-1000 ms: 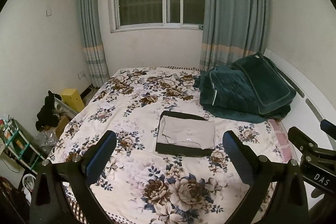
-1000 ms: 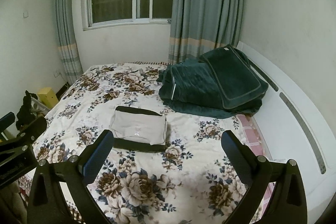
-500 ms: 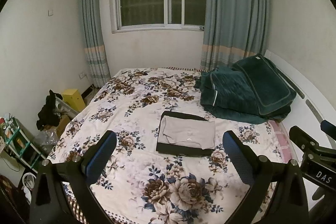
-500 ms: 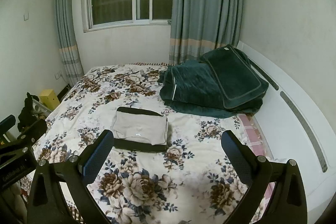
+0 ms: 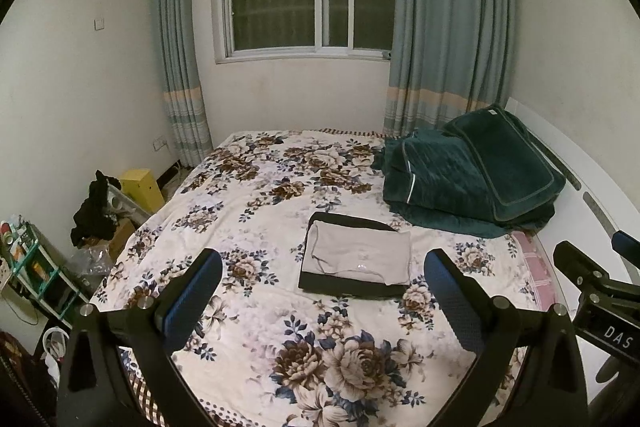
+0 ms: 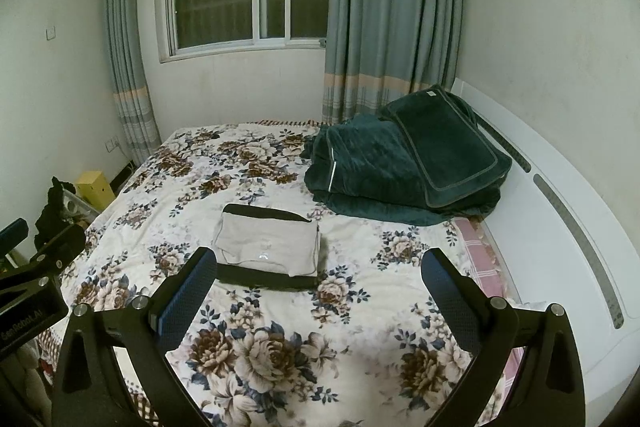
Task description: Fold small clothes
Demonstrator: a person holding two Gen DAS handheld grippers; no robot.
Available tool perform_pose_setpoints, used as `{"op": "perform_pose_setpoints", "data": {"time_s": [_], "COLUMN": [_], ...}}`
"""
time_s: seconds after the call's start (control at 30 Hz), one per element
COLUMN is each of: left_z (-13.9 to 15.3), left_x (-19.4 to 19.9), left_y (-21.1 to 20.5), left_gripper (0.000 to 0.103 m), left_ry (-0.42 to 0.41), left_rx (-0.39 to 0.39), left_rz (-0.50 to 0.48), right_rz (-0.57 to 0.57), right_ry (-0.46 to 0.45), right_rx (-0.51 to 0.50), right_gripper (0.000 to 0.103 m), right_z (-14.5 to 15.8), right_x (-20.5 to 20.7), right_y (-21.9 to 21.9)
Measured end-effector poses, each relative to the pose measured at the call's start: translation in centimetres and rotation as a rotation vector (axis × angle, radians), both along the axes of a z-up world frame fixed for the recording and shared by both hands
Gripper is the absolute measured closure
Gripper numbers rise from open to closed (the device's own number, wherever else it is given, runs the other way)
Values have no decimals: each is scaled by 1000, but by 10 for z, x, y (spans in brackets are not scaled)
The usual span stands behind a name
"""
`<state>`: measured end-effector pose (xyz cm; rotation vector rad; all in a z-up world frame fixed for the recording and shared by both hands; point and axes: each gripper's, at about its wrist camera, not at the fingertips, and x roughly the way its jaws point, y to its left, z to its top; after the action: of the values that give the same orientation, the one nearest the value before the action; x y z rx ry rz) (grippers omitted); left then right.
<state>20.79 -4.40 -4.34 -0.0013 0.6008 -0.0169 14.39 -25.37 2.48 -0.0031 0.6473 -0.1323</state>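
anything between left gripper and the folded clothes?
Only bare floral bedspread. In the left wrist view nothing sits between the open left gripper and the folded clothes.

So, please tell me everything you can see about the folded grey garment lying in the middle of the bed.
The folded grey garment is a flat, roughly rectangular bundle of soft, thin-looking fabric with neat edges and a small pale mark near its front. It lies on top of a larger folded black garment, which shows as a dark border at the back and front. Both rest on the floral bedsheet. Neither the left gripper nor the right gripper touches it.
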Motion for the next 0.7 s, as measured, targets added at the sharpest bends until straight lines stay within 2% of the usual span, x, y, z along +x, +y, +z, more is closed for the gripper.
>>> {"op": "perform_pose_setpoints", "data": {"time_s": [0.7], "left_z": [5], "left_x": [-3], "left_y": [3], "left_gripper": [0], "left_ry": [-6], "left_rx": [0], "left_rz": [13], "right_rz": [1], "right_ry": [-3], "right_rx": [3], "right_gripper": [0], "right_z": [0], "right_x": [0], "right_y": [2]}}
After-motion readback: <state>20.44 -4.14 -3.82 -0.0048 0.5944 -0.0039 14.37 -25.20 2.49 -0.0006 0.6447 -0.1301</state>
